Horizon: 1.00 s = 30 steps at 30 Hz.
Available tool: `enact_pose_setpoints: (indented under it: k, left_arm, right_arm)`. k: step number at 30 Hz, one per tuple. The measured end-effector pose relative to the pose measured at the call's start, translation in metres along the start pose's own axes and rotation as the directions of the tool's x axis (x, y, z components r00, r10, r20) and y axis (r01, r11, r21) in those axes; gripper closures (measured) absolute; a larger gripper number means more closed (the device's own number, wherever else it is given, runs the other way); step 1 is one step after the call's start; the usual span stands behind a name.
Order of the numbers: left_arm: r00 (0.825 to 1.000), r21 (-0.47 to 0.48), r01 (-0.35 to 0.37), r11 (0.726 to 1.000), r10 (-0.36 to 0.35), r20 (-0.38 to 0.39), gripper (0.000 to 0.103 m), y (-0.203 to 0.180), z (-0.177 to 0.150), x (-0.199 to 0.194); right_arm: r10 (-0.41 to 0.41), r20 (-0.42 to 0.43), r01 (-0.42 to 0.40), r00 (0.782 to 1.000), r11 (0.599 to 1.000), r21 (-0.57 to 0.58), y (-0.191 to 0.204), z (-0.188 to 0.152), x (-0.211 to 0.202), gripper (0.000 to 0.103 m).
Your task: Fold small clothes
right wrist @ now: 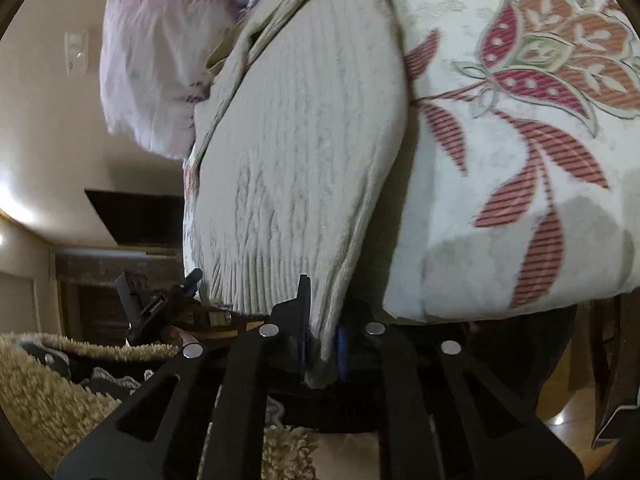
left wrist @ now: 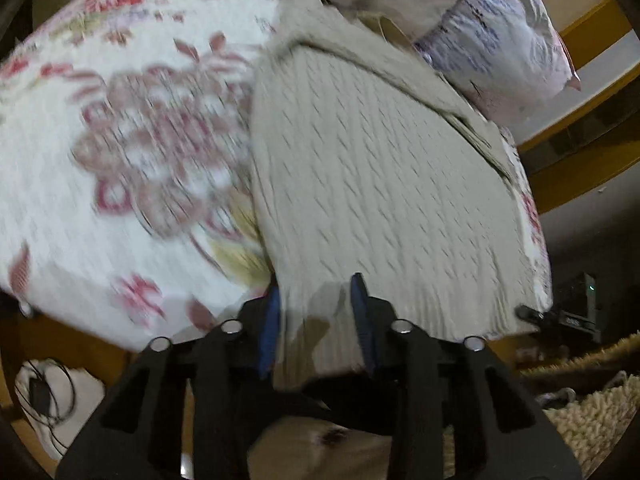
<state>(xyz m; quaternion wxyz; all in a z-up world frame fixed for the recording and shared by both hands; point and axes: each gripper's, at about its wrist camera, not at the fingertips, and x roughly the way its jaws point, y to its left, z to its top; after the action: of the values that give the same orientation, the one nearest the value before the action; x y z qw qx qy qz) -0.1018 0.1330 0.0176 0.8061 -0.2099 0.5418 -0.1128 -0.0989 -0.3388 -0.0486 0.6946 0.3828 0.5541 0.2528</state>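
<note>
- My left gripper [left wrist: 316,312] pinches the hem of the beige cable-knit sweater [left wrist: 380,176].
- My right gripper [right wrist: 320,344] is clamped on its other hem corner.
- Sweater lies on the floral bedspread [left wrist: 120,140].

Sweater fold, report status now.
Left gripper astride the beige knit sweater hem, grip unconfirmed. Right gripper shut on the hem's other corner. Sweater flat on floral bedspread; pillows at its far end.

A home bedroom: a bed under a white quilted bedspread with red floral print [right wrist: 520,128], a rumpled lilac-printed pillow [left wrist: 500,32] at its far end, a shaggy cream rug [right wrist: 36,384] on the wooden floor nearby, and plain beige walls [right wrist: 40,120] beyond.
</note>
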Motion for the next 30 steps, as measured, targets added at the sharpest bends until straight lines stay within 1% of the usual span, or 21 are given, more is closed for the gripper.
enact_pose_setpoints:
  k: [1,3,4,6,8,9,10,12,13,14,15,16,17,19,20,22,24,27,28,29,30]
  left_arm:
    - [1.0,-0.005,0.021,1.0,-0.021,-0.015,0.081,0.0,-0.003,0.003]
    - [0.999,-0.005,0.049,0.999,-0.049,-0.019,0.097,-0.003,0.007,0.01]
    - [0.996,-0.005,0.089,0.996,-0.089,-0.017,0.097,-0.004,0.018,0.015]
    - [0.992,0.024,0.122,0.992,-0.122,0.021,0.097,-0.01,0.049,0.019]
    - [0.986,0.057,0.139,0.989,-0.143,0.09,0.097,-0.013,0.087,0.014]
    - [0.977,0.068,0.144,0.987,-0.153,0.15,0.097,-0.014,0.118,0.011]
    - [0.965,0.075,0.145,0.987,-0.158,0.209,0.097,-0.017,0.146,0.008]
    - [0.943,0.087,0.1,0.991,-0.123,0.309,0.096,-0.021,0.196,0.009]
    - [0.935,0.086,0.062,0.994,-0.088,0.343,0.093,-0.024,0.219,0.012]
    - [0.931,0.076,0.035,0.997,-0.06,0.359,0.077,-0.024,0.237,0.016]
    - [0.933,0.042,-0.001,0.999,-0.015,0.361,0.064,-0.023,0.256,0.023]
    - [0.933,0.008,-0.041,0.999,0.035,0.359,0.035,-0.019,0.264,0.026]
    - [0.93,-0.022,-0.085,0.996,0.087,0.356,0.027,-0.017,0.27,0.028]
    - [0.933,-0.021,-0.083,0.996,0.085,0.349,0.024,-0.003,0.265,0.028]
    - [0.939,-0.019,-0.079,0.997,0.081,0.333,0.024,0.003,0.262,0.031]
    - [0.966,-0.031,-0.063,0.998,0.069,0.249,0.025,0.02,0.256,0.05]
    - [0.984,-0.061,-0.019,0.998,0.03,0.176,0.027,0.033,0.251,0.072]
    - [0.992,-0.083,0.019,0.996,-0.009,0.126,0.034,0.032,0.249,0.099]
    - [0.985,-0.072,0.011,0.997,0.001,0.171,0.036,0.028,0.248,0.1]
    - [0.985,-0.075,0.032,0.997,-0.019,0.169,0.056,0.026,0.248,0.104]
    - [0.987,-0.115,0.044,0.992,-0.026,0.157,0.065,0.028,0.248,0.109]
  right_arm:
    - [0.011,0.009,-0.011,1.0,1.0,-0.012,0.004,0.003,0.0,0.094]
    - [0.043,0.06,-0.039,0.997,0.997,-0.06,0.018,0.02,-0.002,0.094]
    - [0.055,0.081,-0.048,0.995,0.995,-0.088,0.026,0.029,-0.003,0.094]
    - [0.089,0.148,-0.064,0.985,0.985,-0.163,0.047,0.061,-0.009,0.094]
    - [0.147,0.232,-0.095,0.962,0.97,-0.222,0.068,0.104,-0.015,0.094]
    - [0.172,0.266,-0.107,0.949,0.965,-0.241,0.077,0.124,-0.016,0.094]
    - [0.202,0.318,-0.117,0.926,0.957,-0.267,0.089,0.152,-0.017,0.094]
    - [0.203,0.393,-0.094,0.897,0.956,-0.279,0.098,0.191,-0.016,0.093]
    - [0.175,0.437,-0.062,0.882,0.963,-0.262,0.101,0.21,-0.013,0.09]
    - [0.138,0.479,-0.034,0.867,0.975,-0.219,0.098,0.233,-0.008,0.081]
    - [0.087,0.497,-0.003,0.863,0.986,-0.167,0.094,0.25,-0.001,0.046]
    - [0.04,0.505,0.03,0.862,0.991,-0.13,0.091,0.257,0.003,0.024]
    - [-0.002,0.517,0.054,0.856,0.995,-0.085,0.087,0.261,0.007,0.024]
    - [0.029,0.521,0.016,0.853,0.997,-0.082,0.079,0.252,0.006,0.021]
    - [0.017,0.518,0.037,0.855,0.995,-0.095,0.076,0.242,0.006,0.021]
    - [-0.025,0.505,0.083,0.863,0.992,-0.094,0.066,0.229,0.007,0.021]
    - [-0.031,0.481,0.067,0.876,0.996,-0.057,0.053,0.226,0.007,0.021]
    - [-0.019,0.462,0.043,0.887,0.998,-0.04,0.042,0.222,0.005,0.021]
    - [-0.013,0.455,0.039,0.89,0.998,-0.049,0.043,0.222,0.005,0.021]
    - [-0.006,0.447,0.035,0.894,0.998,-0.057,0.043,0.224,0.005,0.021]
    - [0.001,0.439,0.032,0.898,0.997,-0.067,0.044,0.223,0.004,0.021]
